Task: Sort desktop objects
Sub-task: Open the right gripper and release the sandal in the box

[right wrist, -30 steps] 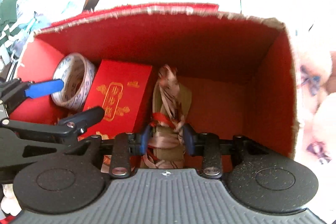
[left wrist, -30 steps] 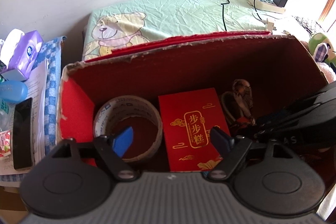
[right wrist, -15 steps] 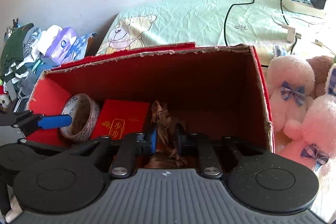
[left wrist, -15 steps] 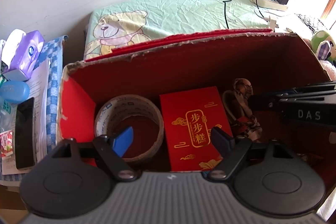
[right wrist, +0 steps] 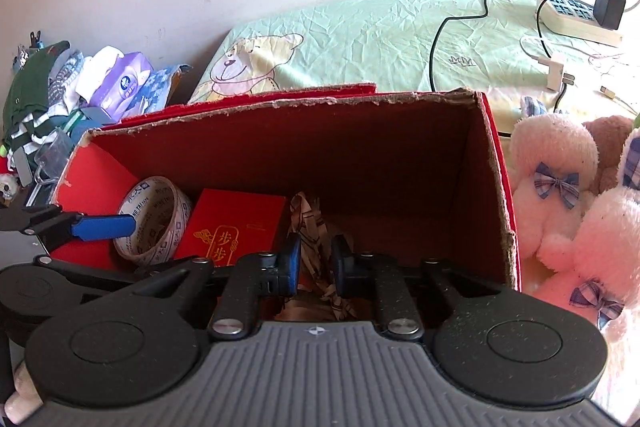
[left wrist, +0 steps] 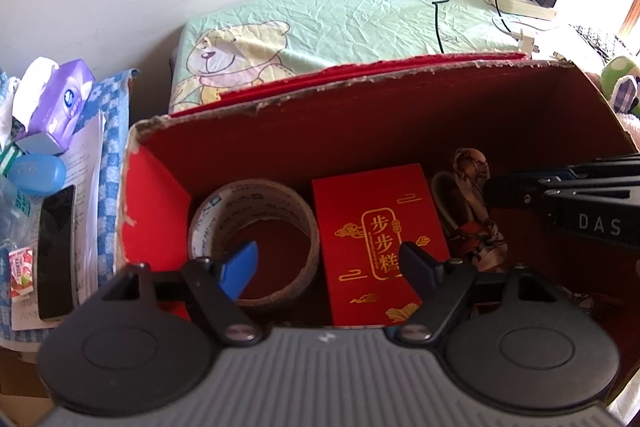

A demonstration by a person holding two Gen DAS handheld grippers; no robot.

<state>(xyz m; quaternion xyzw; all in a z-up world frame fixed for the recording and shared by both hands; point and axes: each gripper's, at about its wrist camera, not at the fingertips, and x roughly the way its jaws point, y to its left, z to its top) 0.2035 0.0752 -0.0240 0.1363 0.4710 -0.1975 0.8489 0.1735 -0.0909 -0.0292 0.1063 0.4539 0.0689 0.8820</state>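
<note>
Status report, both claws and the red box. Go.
Left claw open, over tape roll and red packet. Right claw narrow, nothing gripped; patterned strap beyond it, in the red box. No obstruction.

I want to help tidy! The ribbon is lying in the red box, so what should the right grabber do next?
Probably lift the right gripper clear of the box. The ribbon lies on the box floor beside the red packet, and the fingers stand apart, seemingly gripping nothing.
</note>
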